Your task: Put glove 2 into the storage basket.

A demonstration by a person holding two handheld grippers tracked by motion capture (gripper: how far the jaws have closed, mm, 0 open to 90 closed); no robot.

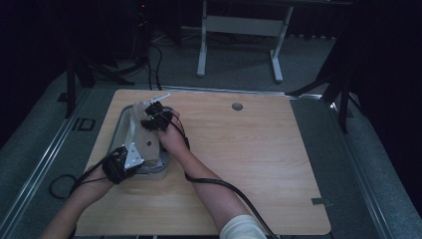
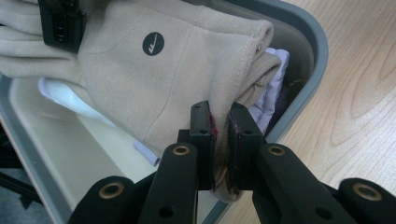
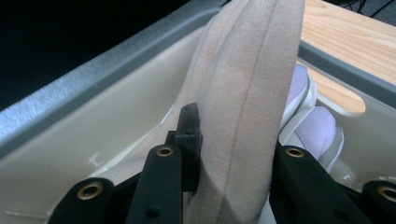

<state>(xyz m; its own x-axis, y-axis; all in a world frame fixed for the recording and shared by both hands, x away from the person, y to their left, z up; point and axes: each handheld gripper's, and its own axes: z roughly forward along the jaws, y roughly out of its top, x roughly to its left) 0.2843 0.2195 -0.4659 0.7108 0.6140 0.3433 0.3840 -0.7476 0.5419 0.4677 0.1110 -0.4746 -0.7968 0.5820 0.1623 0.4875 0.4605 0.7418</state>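
A beige fleece garment (image 1: 148, 142) with a round black logo is held over a grey bin (image 1: 119, 124) at the table's left. My left gripper (image 2: 219, 114) is shut on the garment's (image 2: 187, 70) stitched hem at its near end. My right gripper (image 3: 233, 135) is shut on a thick fold of the garment (image 3: 247, 93) at its far end, and the fabric hides the right jaw's pad. In the high view the left gripper (image 1: 133, 157) is at the bin's near end and the right gripper (image 1: 152, 117) is over its far end.
Pale lilac cloth (image 3: 313, 130) lies inside the bin under the garment, also seen as lilac cloth (image 2: 273, 93) by the rim (image 2: 313, 51). Bare wooden tabletop (image 1: 249, 149) stretches to the right of the bin. Black cables trail from both grippers off the near edge.
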